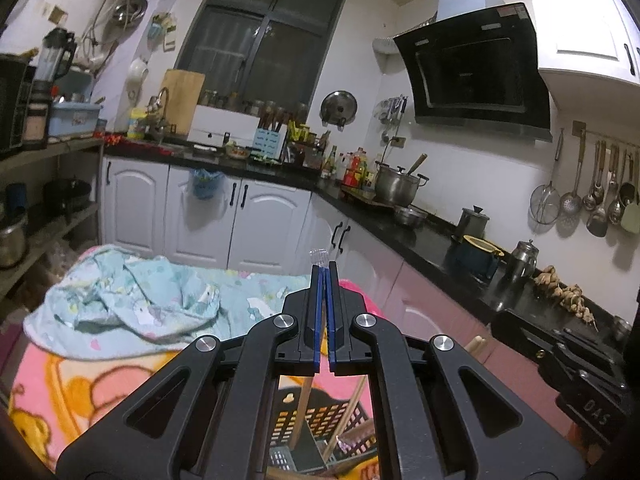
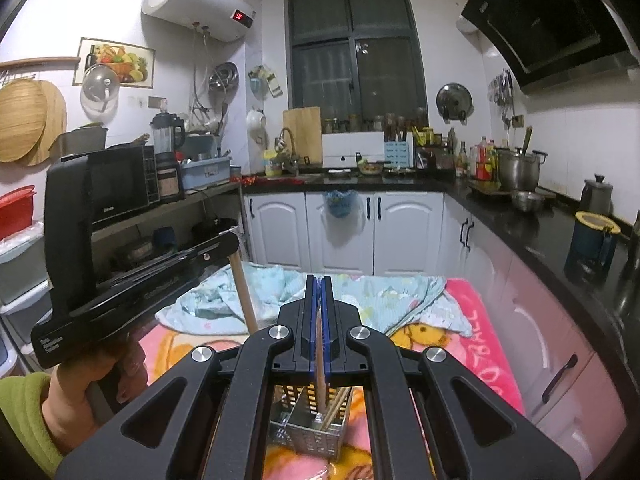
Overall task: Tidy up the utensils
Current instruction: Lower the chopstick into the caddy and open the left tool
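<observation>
My left gripper (image 1: pixel 325 270) is shut on a wooden-handled utensil. Its clear plastic end (image 1: pixel 319 258) sticks out above the fingertips, and the wooden handle (image 2: pixel 244 300) hangs down from the jaws. My right gripper (image 2: pixel 319 280) is shut on a thin wooden chopstick (image 2: pixel 319 364) that runs down between the blue pads into a perforated utensil basket (image 2: pixel 296 434). The basket stands below both grippers on a pink blanket, with a divider inside and a few chopsticks (image 1: pixel 344 420) leaning in it.
A crumpled light-blue cloth (image 2: pixel 360 300) lies on the pink blanket (image 2: pixel 480 344) beyond the basket. A black kitchen counter (image 1: pixel 432 240) with pots runs along the right above white cabinets. A shelf with a microwave (image 2: pixel 120 184) stands on the left. A hand in a green sleeve (image 2: pixel 80 400) holds the left gripper.
</observation>
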Demonstrator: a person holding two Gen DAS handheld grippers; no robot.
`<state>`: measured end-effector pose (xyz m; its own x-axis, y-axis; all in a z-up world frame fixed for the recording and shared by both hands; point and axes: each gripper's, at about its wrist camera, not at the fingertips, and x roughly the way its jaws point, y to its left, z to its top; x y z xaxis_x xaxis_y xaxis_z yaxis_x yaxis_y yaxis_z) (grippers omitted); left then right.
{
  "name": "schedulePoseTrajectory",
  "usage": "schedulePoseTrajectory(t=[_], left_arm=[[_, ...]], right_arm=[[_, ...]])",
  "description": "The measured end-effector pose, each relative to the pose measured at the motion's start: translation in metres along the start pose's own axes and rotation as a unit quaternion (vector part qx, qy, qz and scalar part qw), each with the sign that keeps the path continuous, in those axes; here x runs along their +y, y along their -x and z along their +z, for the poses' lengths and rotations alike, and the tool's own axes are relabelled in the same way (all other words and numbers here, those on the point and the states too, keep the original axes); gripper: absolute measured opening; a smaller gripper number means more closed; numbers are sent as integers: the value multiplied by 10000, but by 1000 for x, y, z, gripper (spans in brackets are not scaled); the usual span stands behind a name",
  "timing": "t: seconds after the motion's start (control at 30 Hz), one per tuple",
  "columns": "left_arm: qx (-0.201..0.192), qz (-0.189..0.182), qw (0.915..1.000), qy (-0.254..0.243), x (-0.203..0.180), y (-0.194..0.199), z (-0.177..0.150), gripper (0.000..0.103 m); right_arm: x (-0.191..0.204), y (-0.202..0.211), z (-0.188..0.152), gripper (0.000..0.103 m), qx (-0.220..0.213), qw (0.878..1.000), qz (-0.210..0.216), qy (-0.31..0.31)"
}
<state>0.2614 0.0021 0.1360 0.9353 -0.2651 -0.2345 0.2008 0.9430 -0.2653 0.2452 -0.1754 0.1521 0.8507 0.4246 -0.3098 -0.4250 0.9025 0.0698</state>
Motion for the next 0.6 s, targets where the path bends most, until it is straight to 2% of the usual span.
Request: schedulePoseTrajectory(t=[0.07, 0.1, 0.13, 0.17, 0.2, 0.23, 0.27, 0.3, 0.33, 0.37, 0.4, 0.43, 0.5, 0.6], left_arm=[[90, 16, 10000, 28, 3, -2, -4, 3], [103, 42, 9999, 45, 5, -2, -6, 13], [116, 69, 9999, 72, 7, -1, -7, 23], [132, 95, 9998, 100, 9, 1, -7, 41], [164, 146, 9997, 124, 12, 4, -8, 44], [174, 190, 9996, 118, 14, 7, -8, 44], [169, 241, 9995, 106, 16, 10, -8, 45], [164, 300, 9994, 97, 18, 15, -8, 51], [149, 328, 9993, 102, 20, 20, -8, 57], [125, 357, 9992, 115, 22, 26, -8, 68], [94, 375, 9991, 142, 25, 33, -8, 75], [70, 382, 9991, 157, 26, 38, -8, 77], [23, 419, 9990, 169, 30, 51, -11, 89], [66, 460, 9988, 173, 34, 67, -17, 92]], right_arm=[[-2, -7, -5, 3, 86, 10000, -17, -37], [-2, -11, -9, 6, 167, 9998, -73, -32], [-1, -14, -14, 16, 240, 9995, -191, -12], [0, -16, -17, 21, 284, 9993, -242, 18], [-1, -17, -20, 32, 299, 9992, -265, 25], [-2, -15, -23, 38, 290, 9991, -294, 4], [-3, -14, -25, 38, 271, 9992, -299, -11], [-4, -11, -27, 39, 252, 9992, -318, -35], [-6, -8, -29, 45, 253, 9991, -338, -56], [-7, -5, -31, 49, 245, 9990, -360, -85], [-8, -1, -32, 53, 200, 9990, -374, -127], [-9, 3, -33, 53, 164, 9991, -365, -146], [-9, 12, -36, 55, 123, 9992, -362, -135], [-9, 24, -42, 62, 86, 9992, -388, -80]])
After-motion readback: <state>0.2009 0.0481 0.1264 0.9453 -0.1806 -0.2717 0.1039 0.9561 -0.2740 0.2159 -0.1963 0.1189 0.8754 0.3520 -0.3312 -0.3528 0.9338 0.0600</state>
